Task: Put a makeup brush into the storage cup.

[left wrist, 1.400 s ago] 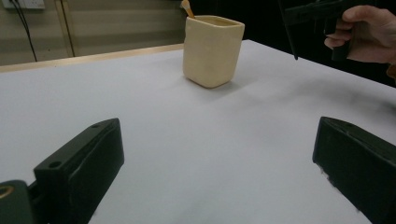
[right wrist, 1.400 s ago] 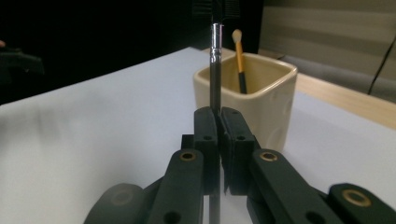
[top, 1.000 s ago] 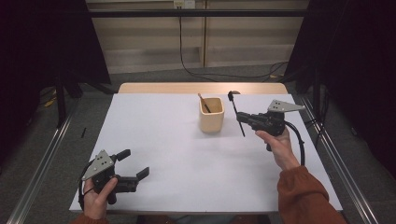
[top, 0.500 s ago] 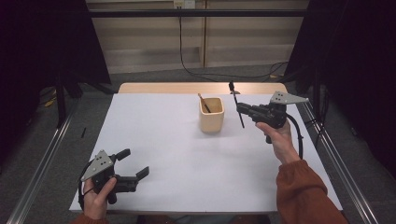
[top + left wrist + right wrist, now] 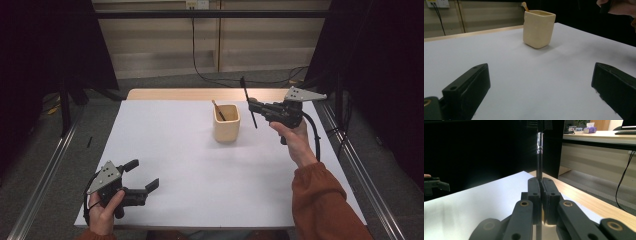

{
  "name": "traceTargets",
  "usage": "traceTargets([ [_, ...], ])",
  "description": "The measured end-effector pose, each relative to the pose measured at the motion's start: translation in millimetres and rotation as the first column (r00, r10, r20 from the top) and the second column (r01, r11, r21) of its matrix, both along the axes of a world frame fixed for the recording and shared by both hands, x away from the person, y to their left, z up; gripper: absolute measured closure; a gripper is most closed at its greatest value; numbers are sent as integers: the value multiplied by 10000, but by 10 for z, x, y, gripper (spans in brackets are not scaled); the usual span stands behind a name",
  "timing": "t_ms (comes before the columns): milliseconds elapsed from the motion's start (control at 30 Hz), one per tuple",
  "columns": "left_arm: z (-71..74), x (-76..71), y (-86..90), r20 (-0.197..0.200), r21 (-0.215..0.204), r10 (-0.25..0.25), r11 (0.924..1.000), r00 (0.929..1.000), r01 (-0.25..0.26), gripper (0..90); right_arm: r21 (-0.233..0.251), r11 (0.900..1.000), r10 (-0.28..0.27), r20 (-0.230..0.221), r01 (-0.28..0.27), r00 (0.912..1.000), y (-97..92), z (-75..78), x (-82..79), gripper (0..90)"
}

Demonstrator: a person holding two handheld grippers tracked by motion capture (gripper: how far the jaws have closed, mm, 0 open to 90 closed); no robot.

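Observation:
A cream cup (image 5: 226, 123) stands on the white table (image 5: 190, 160), far of centre, with a wooden utensil (image 5: 218, 110) leaning inside it. My right gripper (image 5: 253, 106) is raised in the air just right of the cup, shut on a thin black utensil (image 5: 248, 102) that stands nearly upright. In the right gripper view the jaws (image 5: 541, 187) pinch the black utensil's shaft (image 5: 539, 152), which has a shiny band. My left gripper (image 5: 145, 174) rests open near the front left corner, nothing between its jaws. It (image 5: 541, 75) faces the cup (image 5: 538, 28).
A bare wooden strip (image 5: 170, 94) runs along the table's far edge. Metal rails (image 5: 45, 175) flank the table on both sides. Cables (image 5: 210, 80) lie on the floor beyond. The right hand (image 5: 619, 6) shows at the top corner of the left gripper view.
My right hand has risen and moved toward the far edge with the black utensil, which is now higher beside the cup. The left gripper has stayed put.

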State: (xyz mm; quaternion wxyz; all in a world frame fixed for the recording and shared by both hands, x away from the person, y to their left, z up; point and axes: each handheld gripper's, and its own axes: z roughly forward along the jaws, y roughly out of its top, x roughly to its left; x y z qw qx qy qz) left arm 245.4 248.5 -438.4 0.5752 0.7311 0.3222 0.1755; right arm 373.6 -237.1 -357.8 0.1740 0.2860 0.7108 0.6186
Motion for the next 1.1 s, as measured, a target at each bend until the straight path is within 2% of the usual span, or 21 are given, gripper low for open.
traceTargets([
  [333,8,-10,0,56,-36,-18,10000,10000,18,19,-18,10000,-36,35,36,10000,91,53,128,861],
  [500,9,-12,0,48,-49,-41,10000,10000,42,20,-395,9992,-11,-12,10,10000,179,83,221,861],
  [1100,11,-15,1,74,-77,-91,9999,9999,91,19,-717,9973,-169,-169,156,9997,377,120,502,861],
])
